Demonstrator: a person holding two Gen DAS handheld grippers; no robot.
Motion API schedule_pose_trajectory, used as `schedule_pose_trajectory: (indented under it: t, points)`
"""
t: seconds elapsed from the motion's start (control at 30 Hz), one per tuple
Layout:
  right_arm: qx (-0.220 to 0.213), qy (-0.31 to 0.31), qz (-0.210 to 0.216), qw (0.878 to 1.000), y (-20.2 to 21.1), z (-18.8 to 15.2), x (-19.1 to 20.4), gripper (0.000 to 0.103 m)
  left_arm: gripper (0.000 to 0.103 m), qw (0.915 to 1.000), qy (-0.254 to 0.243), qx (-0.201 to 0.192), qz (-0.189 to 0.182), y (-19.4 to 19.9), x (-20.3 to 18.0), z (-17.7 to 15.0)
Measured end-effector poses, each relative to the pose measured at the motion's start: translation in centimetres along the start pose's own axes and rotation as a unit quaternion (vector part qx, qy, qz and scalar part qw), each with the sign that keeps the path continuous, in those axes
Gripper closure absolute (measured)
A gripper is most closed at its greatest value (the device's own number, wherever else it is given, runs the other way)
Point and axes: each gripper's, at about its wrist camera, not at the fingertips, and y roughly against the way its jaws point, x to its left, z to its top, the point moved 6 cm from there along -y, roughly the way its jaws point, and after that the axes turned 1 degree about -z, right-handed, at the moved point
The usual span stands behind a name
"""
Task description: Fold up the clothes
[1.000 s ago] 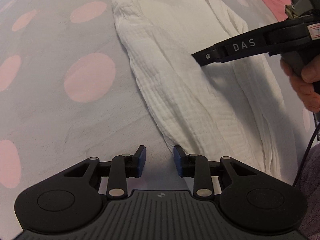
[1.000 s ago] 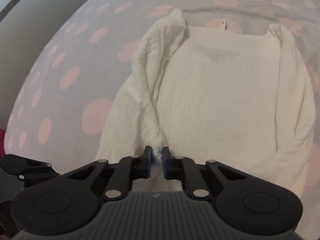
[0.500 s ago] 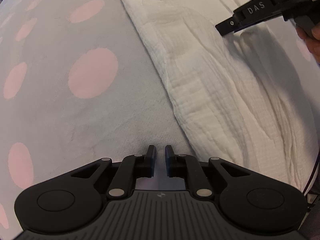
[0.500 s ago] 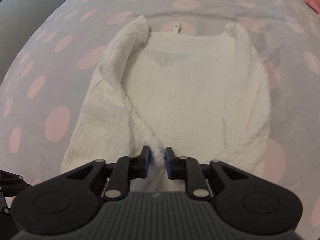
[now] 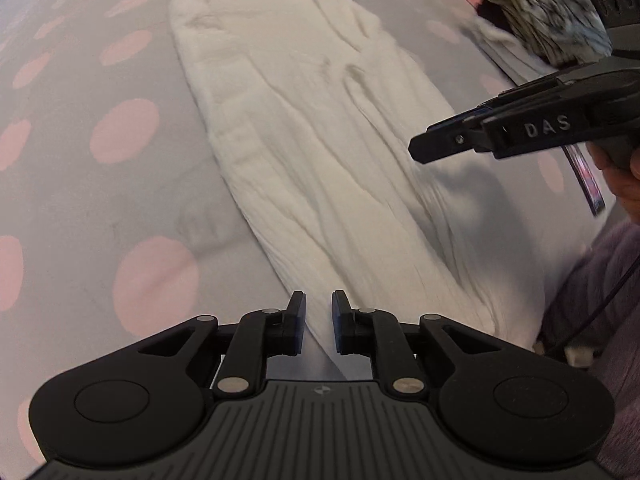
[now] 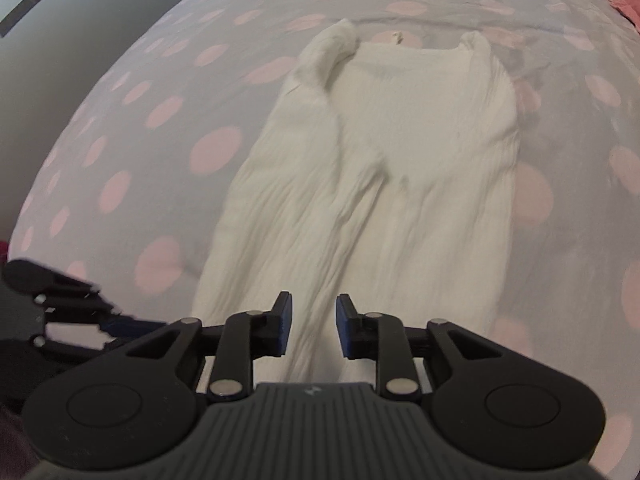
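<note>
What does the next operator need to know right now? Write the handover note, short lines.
Left gripper: open, empty, low at the near hem of the white garment.
Right gripper: open, empty, above the garment's lower half; it let go of the sleeve end it pinched a moment ago.
Garment: flat on the polka-dot bedspread, neckline far, hem near. Both sleeves folded in over the body, forming a long narrow strip.
Done: sleeve folds.
Left: probably fold hem up toward the neckline, then smooth wrinkles.
Other clothes lie at far right.

Left gripper [image 5: 319, 322] fingers [image 5: 298, 316] slightly parted at white garment [image 5: 320, 152] hem
</note>
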Motion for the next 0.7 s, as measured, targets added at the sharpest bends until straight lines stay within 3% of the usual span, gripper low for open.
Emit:
schedule_pose_trajectory:
  t: [0.1, 0.27, 0.37, 0.53, 0.6, 0.63, 0.7]
  points:
    - [-0.011, 0.024, -0.001, 1.000, 1.3, -3.5, 1.6, 0.076, 0.092, 0.9999, -0.009, 0.004, 0.010, -0.5, -0.5, -1.7]
    - [-0.041, 0.066, -0.010, 0.997, 2.4, -9.0, 4.3, 0.076, 0.092, 0.9999, -0.010, -0.005, -0.006, -0.6, -1.9, -4.7]
    - [-0.038, 0.052, 0.006, 0.998, 1.3, -11.1, 5.2, 0.076, 0.092, 0.9999, -0.005, -0.012, -0.009, -1.1, -2.8, -5.8]
    - [-0.032, 0.073, -0.019, 0.997, -1.0, -13.0, 5.7, 0.077, 0.092, 0.9997, 0.016, -0.016, -0.008, -2.6, -3.0, -6.2]
    - [-0.033, 0.074, -0.020, 0.997, -1.3, -13.3, 5.5, 0.083, 0.092, 0.9994, 0.024, -0.021, -0.014, -2.6, -2.9, -6.3]
    - [-0.035, 0.071, -0.024, 0.997, -1.4, -13.4, 5.3, 0.098, 0.093, 0.9993, 0.026, -0.023, -0.013, -2.6, -2.8, -6.3]
    - [-0.038, 0.058, -0.026, 0.997, -1.1, -13.5, 4.8, 0.098, 0.099, 0.9993, 0.030, -0.022, -0.008, -2.5, -2.5, -6.5]
